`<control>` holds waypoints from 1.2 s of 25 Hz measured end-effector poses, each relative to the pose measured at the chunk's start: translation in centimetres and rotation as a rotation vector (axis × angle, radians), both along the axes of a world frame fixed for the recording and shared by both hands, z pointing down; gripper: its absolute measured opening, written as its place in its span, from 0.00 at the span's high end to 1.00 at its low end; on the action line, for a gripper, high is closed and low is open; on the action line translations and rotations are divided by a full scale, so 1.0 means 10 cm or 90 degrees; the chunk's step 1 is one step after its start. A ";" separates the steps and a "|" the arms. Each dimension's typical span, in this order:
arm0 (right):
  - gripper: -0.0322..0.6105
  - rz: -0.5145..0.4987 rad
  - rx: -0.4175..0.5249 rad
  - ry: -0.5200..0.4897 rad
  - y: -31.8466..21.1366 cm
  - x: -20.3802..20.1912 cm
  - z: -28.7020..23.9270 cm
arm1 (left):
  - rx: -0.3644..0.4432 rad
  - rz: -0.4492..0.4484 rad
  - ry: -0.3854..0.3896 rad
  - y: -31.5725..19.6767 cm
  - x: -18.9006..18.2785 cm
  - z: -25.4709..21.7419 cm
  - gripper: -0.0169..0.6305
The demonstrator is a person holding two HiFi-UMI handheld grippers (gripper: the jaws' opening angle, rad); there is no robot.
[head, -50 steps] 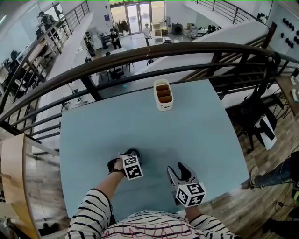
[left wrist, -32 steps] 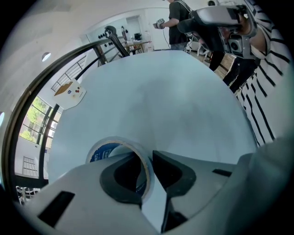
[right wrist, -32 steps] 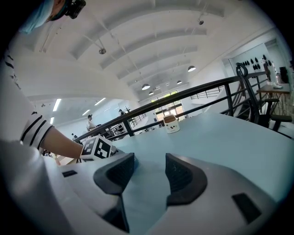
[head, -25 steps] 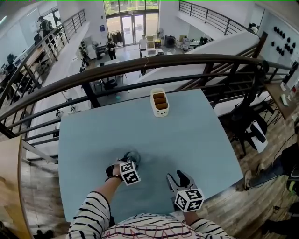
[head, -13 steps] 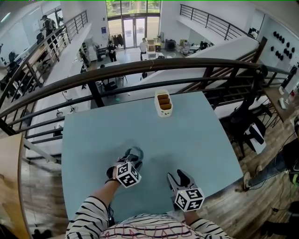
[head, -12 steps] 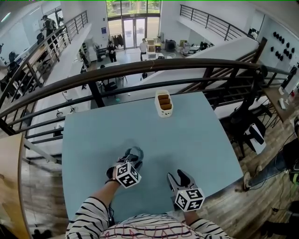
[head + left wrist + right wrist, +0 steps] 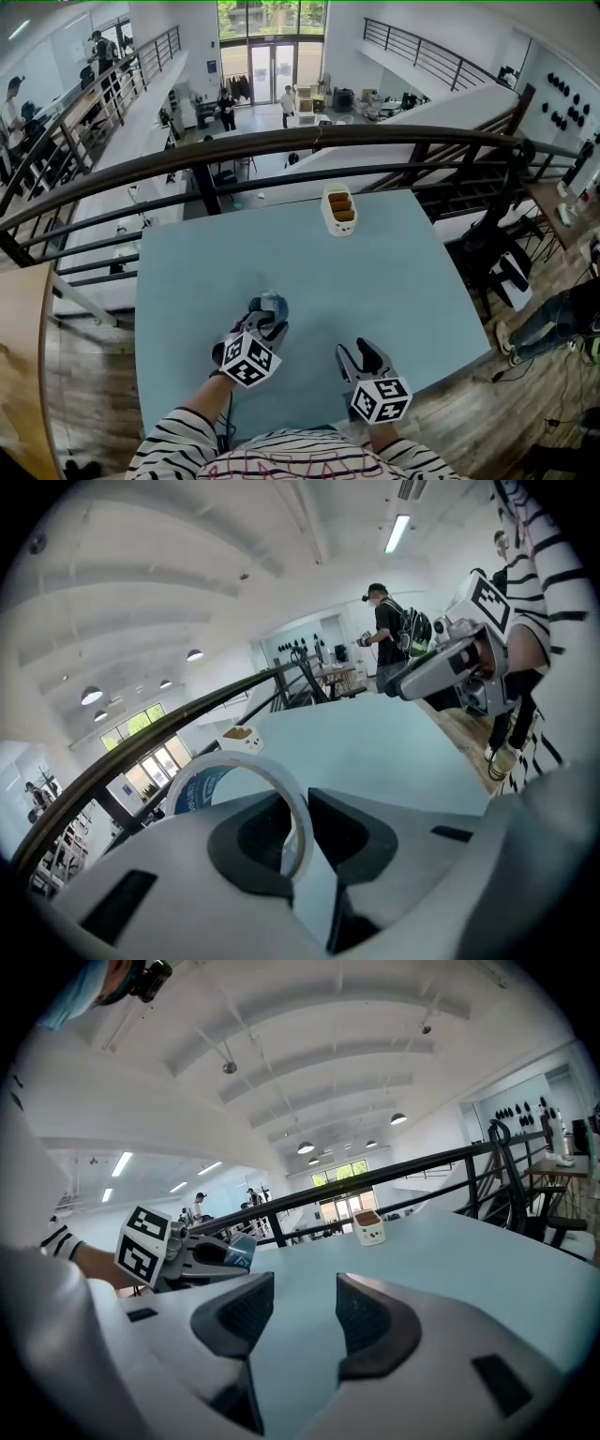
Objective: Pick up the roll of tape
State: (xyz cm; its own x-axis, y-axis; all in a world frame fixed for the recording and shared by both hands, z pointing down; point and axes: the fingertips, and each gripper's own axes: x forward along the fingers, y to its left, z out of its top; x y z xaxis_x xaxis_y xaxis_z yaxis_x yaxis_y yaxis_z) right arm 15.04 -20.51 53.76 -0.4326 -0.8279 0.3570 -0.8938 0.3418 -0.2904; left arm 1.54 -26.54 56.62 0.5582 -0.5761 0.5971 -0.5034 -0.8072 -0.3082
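The roll of tape, a white ring with a blue inner face, is held off the light blue table by my left gripper, which is shut on its rim. In the left gripper view the tape roll stands upright between the dark pads, with my left gripper tilted downward. My right gripper hovers open near the table's front edge, nothing between its fingers. In the right gripper view, my right gripper faces the table, with the left gripper and tape roll to its left.
A small white container with brown contents stands at the table's far edge, seen also as the white container. A dark curved railing runs behind the table. Chairs sit off the right side.
My left gripper has risen off the table with the tape roll in its jaws and tilted. The right gripper has shifted only slightly.
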 end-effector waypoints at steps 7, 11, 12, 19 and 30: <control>0.63 0.014 0.027 0.007 0.10 -0.19 -0.15 | 0.037 -0.036 0.073 0.26 -0.34 -0.37 0.86; 0.63 0.025 0.052 0.012 0.19 -0.38 -0.28 | 0.057 -0.054 0.102 0.43 -0.63 -0.54 0.86; 0.64 0.025 0.055 0.014 0.22 -0.42 -0.29 | 0.062 -0.057 0.108 0.48 -0.68 -0.57 0.86; 0.77 0.028 0.082 0.028 0.39 -0.74 -0.38 | 0.080 -0.066 0.143 0.84 -1.06 -0.73 0.86; 0.89 0.037 0.093 0.033 0.84 -1.15 -0.38 | 0.086 -0.062 0.181 1.33 -1.50 -0.74 0.86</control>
State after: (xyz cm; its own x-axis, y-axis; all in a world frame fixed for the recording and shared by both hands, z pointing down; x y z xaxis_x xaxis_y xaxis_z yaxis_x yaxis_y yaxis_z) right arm 3.56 -12.08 49.91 -0.3658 -0.8962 0.2512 -0.9261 0.3237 -0.1938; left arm -13.43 -13.20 49.20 0.6302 -0.6986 0.3389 -0.6577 -0.7122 -0.2453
